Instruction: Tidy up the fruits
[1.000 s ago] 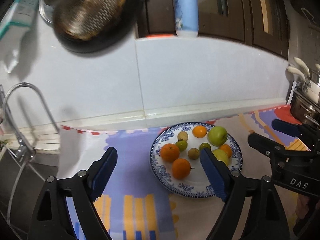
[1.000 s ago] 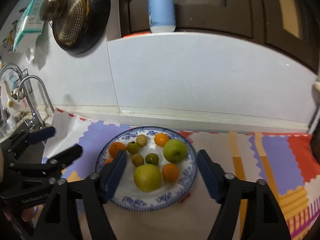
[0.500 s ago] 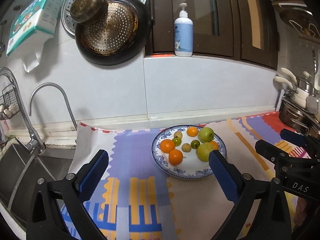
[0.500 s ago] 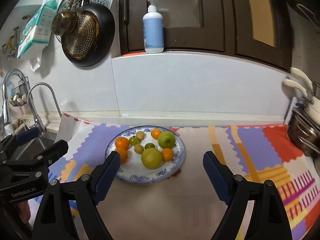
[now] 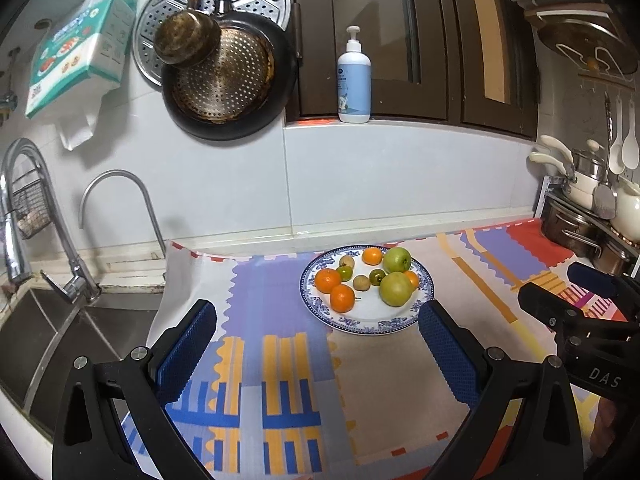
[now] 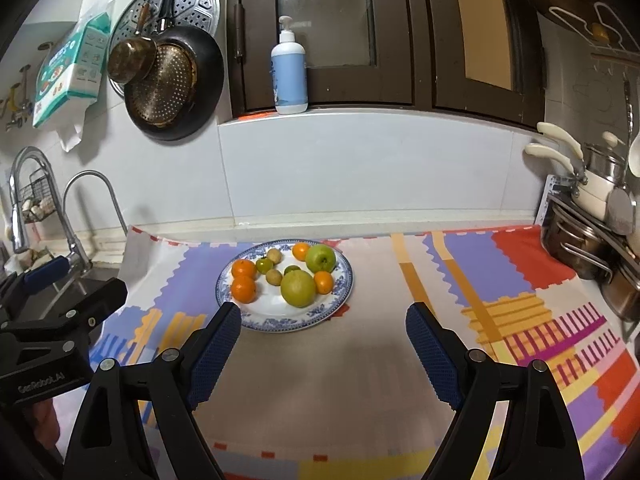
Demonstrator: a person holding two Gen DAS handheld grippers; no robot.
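Since every fruit sits on the blue-and-white plate (image 6: 347, 280) and neither claw carries anything, the sorting looks pretty much finished, or just not begun, hard to call. Left gripper (image 5: 318, 344) and right gripper (image 6: 323, 346) both hang spread wide and empty, short of the plate on the colourful mat (image 6: 472, 276). Fruit-wise: two green apples (image 6: 298, 288), several oranges (image 6: 243, 289), a few tiny brownish-green ones.

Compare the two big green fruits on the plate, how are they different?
The green apple sits at the back right of the plate; the yellow-green fruit lies nearer the front. The green apple is smaller, brighter green and shows a stem dimple; the yellow-green fruit is larger, duller and smoother. Both are round and far bigger than the other fruits.
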